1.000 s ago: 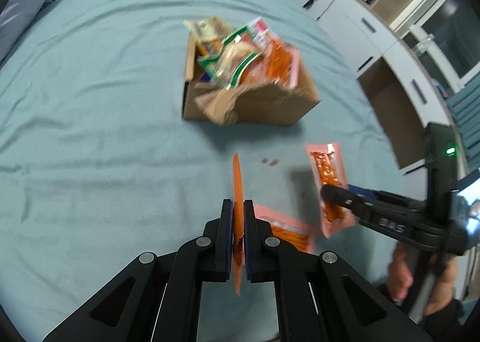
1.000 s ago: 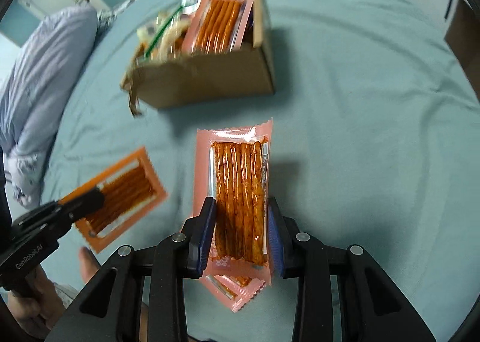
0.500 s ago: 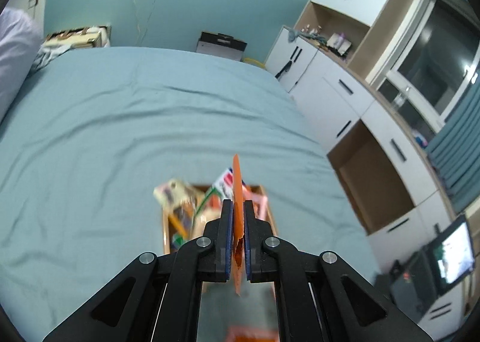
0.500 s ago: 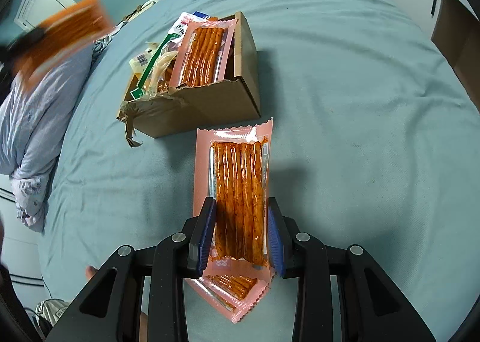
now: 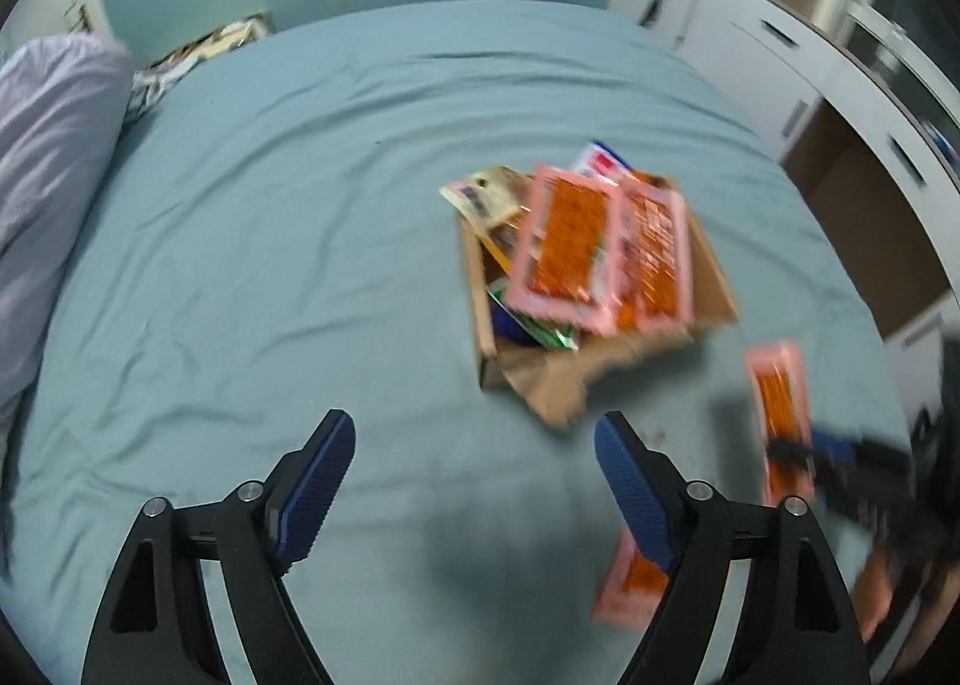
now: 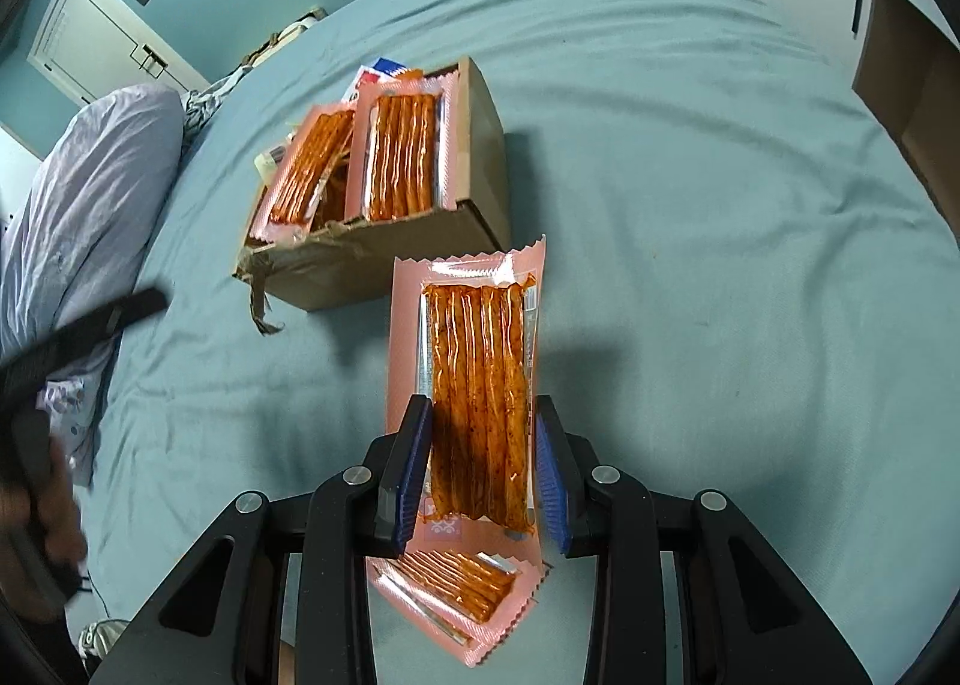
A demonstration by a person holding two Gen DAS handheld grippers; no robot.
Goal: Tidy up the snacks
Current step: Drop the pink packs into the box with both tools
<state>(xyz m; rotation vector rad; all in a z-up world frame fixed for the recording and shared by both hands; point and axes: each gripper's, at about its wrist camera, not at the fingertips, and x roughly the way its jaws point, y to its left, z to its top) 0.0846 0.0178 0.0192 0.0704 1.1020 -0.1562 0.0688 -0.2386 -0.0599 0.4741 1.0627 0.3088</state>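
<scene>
The left claw (image 5: 474, 466) has just been opening; its jaws stand wide over the teal bed (image 5: 270, 265) with nothing between them. A pink pack of orange snack sticks (image 6: 309, 172) lies in the cardboard box (image 6: 474, 156), left of a second like pack (image 6: 402, 156). The right claw (image 6: 483, 466) grips another pack (image 6: 474, 379) by its sides, lifted near the box. One more pack (image 6: 456, 595) lies on the bed beneath it.
</scene>
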